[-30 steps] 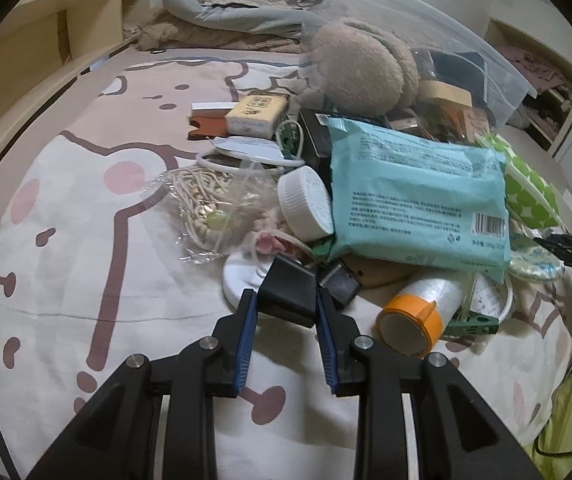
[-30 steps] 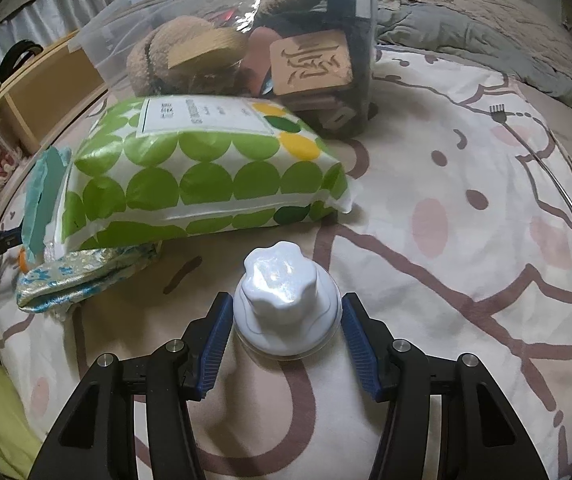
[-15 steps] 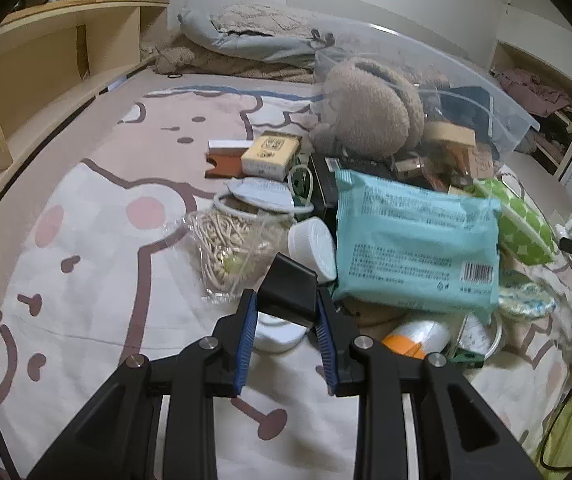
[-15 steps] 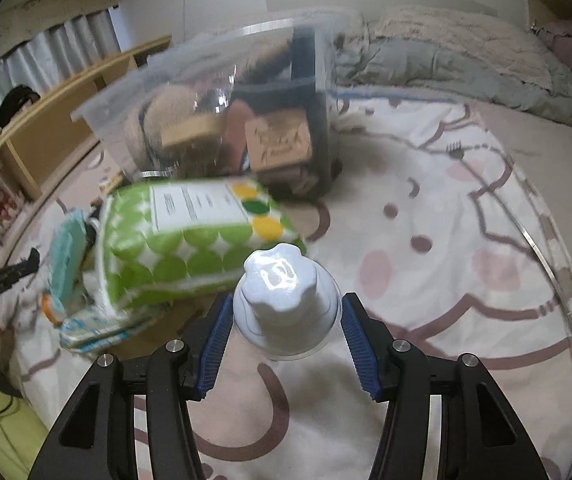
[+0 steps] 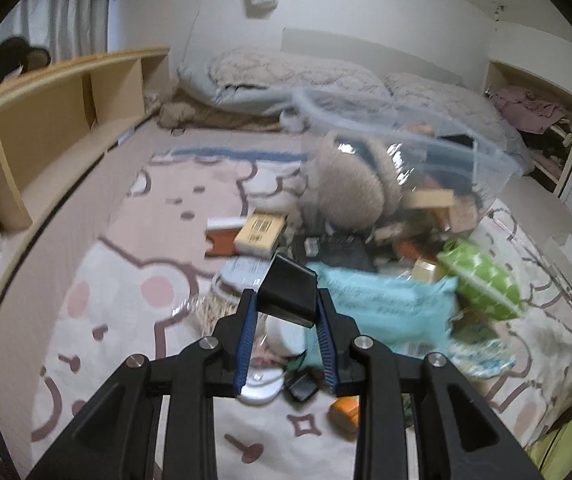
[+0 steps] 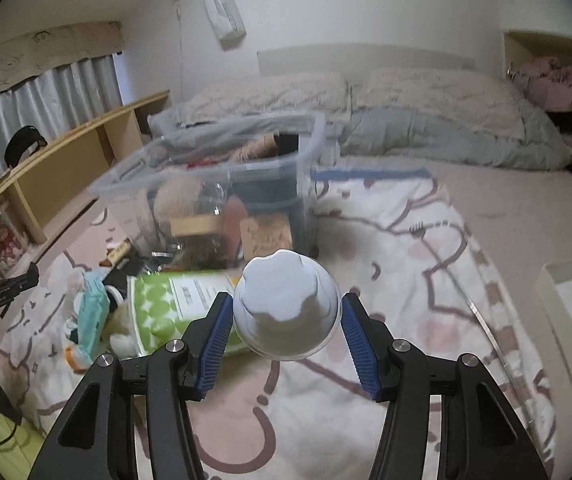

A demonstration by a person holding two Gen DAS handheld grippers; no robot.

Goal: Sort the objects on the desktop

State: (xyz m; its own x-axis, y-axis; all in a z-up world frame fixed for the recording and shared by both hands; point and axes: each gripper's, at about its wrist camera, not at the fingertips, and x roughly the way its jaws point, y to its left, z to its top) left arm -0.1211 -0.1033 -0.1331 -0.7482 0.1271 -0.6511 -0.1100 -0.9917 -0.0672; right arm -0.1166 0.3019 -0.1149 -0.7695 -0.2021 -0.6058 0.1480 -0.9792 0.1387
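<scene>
My left gripper (image 5: 286, 320) is clamped on a small black box (image 5: 287, 298): matte, wedge-shaped, smooth-faced, its near end pinched between the blue pads and its far end sticking out past the fingertips. It hangs clear above the bedspread (image 5: 98, 320).

My right gripper (image 6: 286, 324) is clamped on a white jar (image 6: 286, 306) — glossy, round, with a scalloped lid on top and a wider rim where the blue pads press on both sides. It too is held in the air, over the patterned cover.

Below the left gripper lies the clutter: a teal wipes pack (image 5: 385, 304), a green dotted pack (image 5: 481, 280) just to its right, a yellow carton (image 5: 262, 230) farther back, and an orange-capped tube (image 5: 345, 408) near the right finger. Much of this is blurred.

Beyond the pile stands the clear plastic bin (image 6: 222, 184), open-topped, with a plush toy (image 5: 349, 188) and other things inside — its near wall is just behind the green pack.

Open room: bare cover to the left of the pile in the left view, bounded by the wooden shelf (image 5: 58, 120); bare cover to the right of the bin in the right view, running to the folded bedding (image 6: 425, 120) against the wall.
</scene>
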